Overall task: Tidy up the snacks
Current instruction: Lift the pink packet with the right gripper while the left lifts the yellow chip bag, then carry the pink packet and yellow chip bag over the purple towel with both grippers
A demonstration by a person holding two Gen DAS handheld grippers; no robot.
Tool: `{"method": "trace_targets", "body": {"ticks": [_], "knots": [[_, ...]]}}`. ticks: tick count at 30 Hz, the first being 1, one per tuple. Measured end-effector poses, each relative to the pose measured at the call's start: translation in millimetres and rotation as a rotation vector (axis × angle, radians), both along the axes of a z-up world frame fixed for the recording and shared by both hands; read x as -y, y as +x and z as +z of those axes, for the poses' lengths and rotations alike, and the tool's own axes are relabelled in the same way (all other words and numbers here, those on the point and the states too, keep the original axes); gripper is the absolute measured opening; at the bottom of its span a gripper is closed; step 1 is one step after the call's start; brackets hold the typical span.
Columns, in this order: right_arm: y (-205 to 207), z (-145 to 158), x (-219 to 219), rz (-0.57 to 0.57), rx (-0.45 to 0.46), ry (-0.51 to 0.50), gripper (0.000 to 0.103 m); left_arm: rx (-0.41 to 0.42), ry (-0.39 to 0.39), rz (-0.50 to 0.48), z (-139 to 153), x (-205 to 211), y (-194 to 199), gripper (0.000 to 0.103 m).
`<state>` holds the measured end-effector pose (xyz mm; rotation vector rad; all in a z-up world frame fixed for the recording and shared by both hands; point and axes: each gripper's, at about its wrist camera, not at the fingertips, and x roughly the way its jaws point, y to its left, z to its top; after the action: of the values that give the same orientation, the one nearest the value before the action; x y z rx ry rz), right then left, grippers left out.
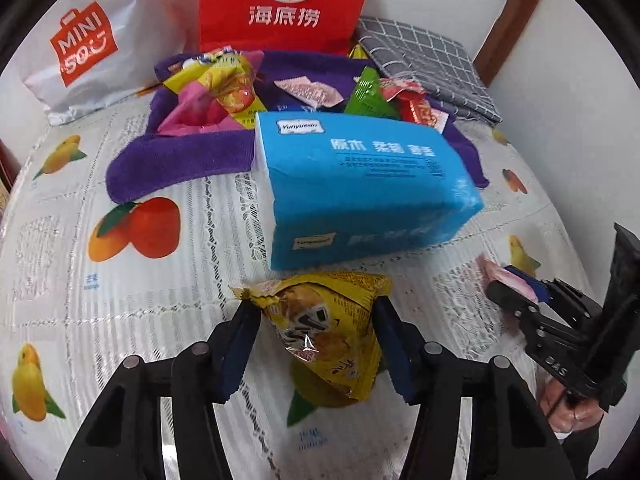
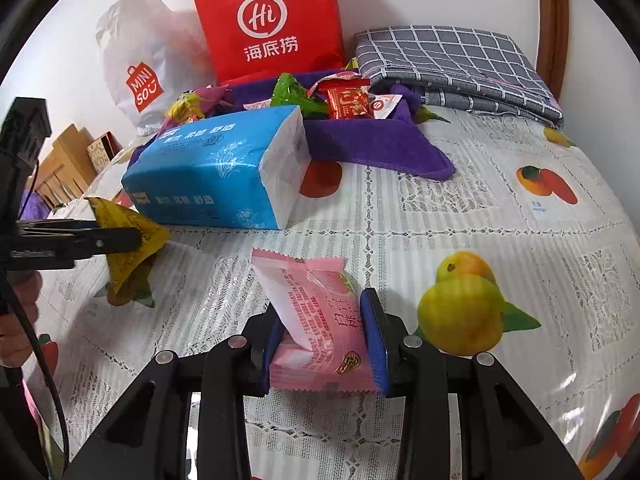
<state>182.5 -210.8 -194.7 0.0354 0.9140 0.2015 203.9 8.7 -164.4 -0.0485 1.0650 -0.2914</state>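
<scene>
Left wrist: left claw (image 1: 316, 344) clamps one yellow snack packet (image 1: 328, 332), held above the counter (image 1: 160, 280). Ahead sits one blue tissue pack (image 1: 360, 188); beyond it, the purple towel (image 1: 180, 160) with about six snacks piled on it. To drop well, I'd lift clear over the tissue pack before releasing.

Right wrist: right claw (image 2: 324, 344) grips one pink peach-snack packet (image 2: 320, 320). The towel lies ahead, past the tissue pack; one red Haidilao bag (image 2: 272, 24) and one white Miniso bag (image 2: 144, 60) stand behind.
</scene>
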Motion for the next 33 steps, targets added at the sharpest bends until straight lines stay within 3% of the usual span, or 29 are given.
{"method": "trace_targets", "body": {"ticks": [11, 33], "knots": [[-9.2, 10.3, -4.8, -0.016, -0.008, -0.019, 0.036, 0.036, -0.034, -0.01, 28.1, 1.0, -22.2, 0.055], [-24.9, 72.4, -12.5, -0.061, 0.06, -0.038, 0.036, 0.08, -0.083, -0.006, 70.1, -9.3, -40.1, 0.055]]}}
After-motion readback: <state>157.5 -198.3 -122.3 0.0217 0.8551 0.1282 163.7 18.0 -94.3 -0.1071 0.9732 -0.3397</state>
